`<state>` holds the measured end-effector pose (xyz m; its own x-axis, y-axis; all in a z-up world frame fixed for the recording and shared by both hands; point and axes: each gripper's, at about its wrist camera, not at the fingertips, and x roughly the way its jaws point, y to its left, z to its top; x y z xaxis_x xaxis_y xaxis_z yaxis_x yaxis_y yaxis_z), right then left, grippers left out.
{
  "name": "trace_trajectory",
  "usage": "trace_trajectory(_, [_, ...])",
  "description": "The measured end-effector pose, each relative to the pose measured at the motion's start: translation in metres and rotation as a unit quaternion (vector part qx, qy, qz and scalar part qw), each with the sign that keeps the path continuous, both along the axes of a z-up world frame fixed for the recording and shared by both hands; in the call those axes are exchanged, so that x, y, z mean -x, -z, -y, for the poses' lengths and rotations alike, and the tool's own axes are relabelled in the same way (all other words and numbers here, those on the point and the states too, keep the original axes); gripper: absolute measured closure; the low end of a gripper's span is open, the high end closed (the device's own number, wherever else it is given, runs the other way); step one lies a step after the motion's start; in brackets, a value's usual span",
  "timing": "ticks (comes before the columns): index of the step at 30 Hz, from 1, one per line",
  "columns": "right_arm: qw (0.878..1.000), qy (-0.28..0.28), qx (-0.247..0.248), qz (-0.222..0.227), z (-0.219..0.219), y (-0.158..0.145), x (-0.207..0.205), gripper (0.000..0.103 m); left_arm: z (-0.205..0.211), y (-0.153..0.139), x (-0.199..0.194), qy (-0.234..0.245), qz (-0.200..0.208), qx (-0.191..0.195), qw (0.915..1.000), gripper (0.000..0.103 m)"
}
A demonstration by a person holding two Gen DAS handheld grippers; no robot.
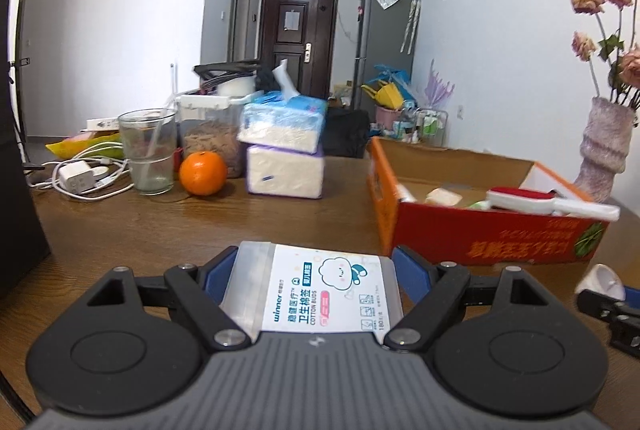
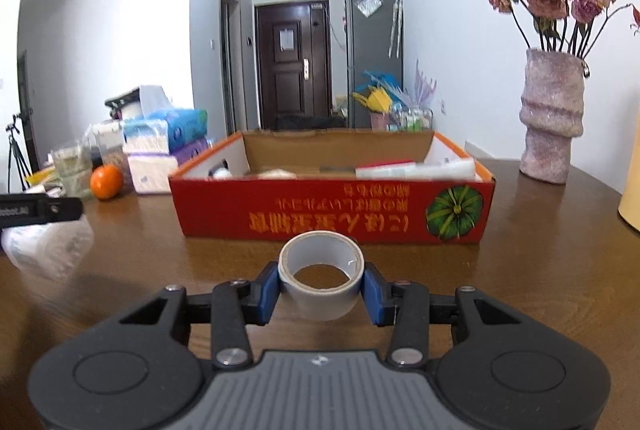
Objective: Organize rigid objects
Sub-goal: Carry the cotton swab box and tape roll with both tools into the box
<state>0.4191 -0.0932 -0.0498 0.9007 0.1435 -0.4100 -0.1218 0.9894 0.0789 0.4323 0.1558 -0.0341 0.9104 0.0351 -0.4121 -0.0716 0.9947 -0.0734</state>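
a: where are we in the tidying?

b: both claws are loaded, so i'd call this the carry stage. the left gripper is clenched on a clear plastic box of cotton buds with a white printed label, blue pads against its two sides, held above the brown wooden table.

a: and the other one?

b: the right gripper grasps a white roll of tape with a cardboard core, pinched across its outer wall, hole facing up.

a: where do they go?

b: most likely the open red-and-orange cardboard box, straight ahead of the right claw and to the right of the left one. it already holds a white-and-red brush and a few smaller pieces.

a: so the next move?

b: each load must clear the near wall, then come down over a bare patch of the floor before the jaws let go. the pink ribbed vase of dried roses stands near the box's right end, so i'd keep wide of it.
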Motion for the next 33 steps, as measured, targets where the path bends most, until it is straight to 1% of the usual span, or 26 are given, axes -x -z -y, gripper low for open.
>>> trace_trajectory(3, [1.000, -0.003, -0.003, 0.015, -0.001, -0.004, -0.001, 0.061, 0.017, -0.003, -0.002, 0.013, 0.005, -0.002, 0.9999, 0.020])
trace_trajectory(7, [1.000, -0.009, -0.010, 0.026, -0.002, -0.006, -0.006, 0.061, 0.038, -0.006, -0.005, 0.017, 0.010, -0.010, 0.9997, 0.020])
trace_trajectory(12, [0.999, -0.006, -0.012, 0.050, 0.000, -0.010, -0.016, 0.061, 0.053, -0.013, -0.013, 0.010, 0.022, 0.002, 0.9997, 0.020])
trace_trajectory(18, [0.998, 0.011, -0.025, 0.057, 0.011, -0.011, -0.038, 0.061, 0.073, -0.020, -0.027, 0.005, 0.036, 0.002, 0.9993, 0.020])
trace_trajectory(23, [0.997, 0.021, -0.031, 0.072, 0.018, -0.014, -0.054, 0.061, 0.081, -0.026, -0.042, 0.003, 0.045, 0.014, 0.9989, 0.020])
trace_trajectory(28, [0.996, 0.027, -0.050, 0.074, 0.028, -0.018, -0.071, 0.061, 0.086, -0.029, -0.061, -0.002, 0.051, 0.020, 0.9985, 0.020])
trace_trajectory(33, [0.995, 0.032, -0.053, 0.078, 0.032, -0.019, -0.090, 0.061, 0.088, -0.035, -0.080, -0.005, 0.062, 0.027, 0.9977, 0.020])
